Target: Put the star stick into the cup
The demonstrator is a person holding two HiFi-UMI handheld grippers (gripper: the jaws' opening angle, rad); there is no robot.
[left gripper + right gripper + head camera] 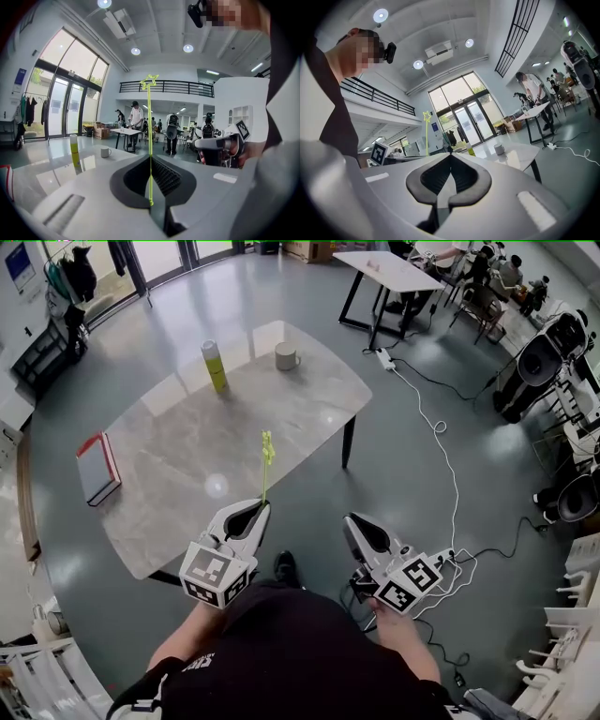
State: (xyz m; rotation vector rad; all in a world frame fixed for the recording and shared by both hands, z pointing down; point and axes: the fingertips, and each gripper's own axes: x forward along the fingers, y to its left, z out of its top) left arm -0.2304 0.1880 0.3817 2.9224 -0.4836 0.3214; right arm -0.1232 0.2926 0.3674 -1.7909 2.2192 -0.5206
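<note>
A thin yellow-green star stick [266,470] stands upright in my left gripper [262,507], which is shut on its lower end near the table's front edge. In the left gripper view the stick [150,136] rises from the closed jaws [150,158] to a star at the top. A white cup [286,356] with a handle stands at the far side of the table, also seen in the left gripper view [106,152] and the right gripper view [499,149]. My right gripper [353,524] is shut and empty, off the table's right side, its jaws [451,155] pressed together.
A yellow-green bottle [215,366] stands left of the cup on the grey marble table [187,465]. A red book [97,468] lies at the table's left edge. A white cable [441,427] runs over the floor at right. People and another table [389,270] are far behind.
</note>
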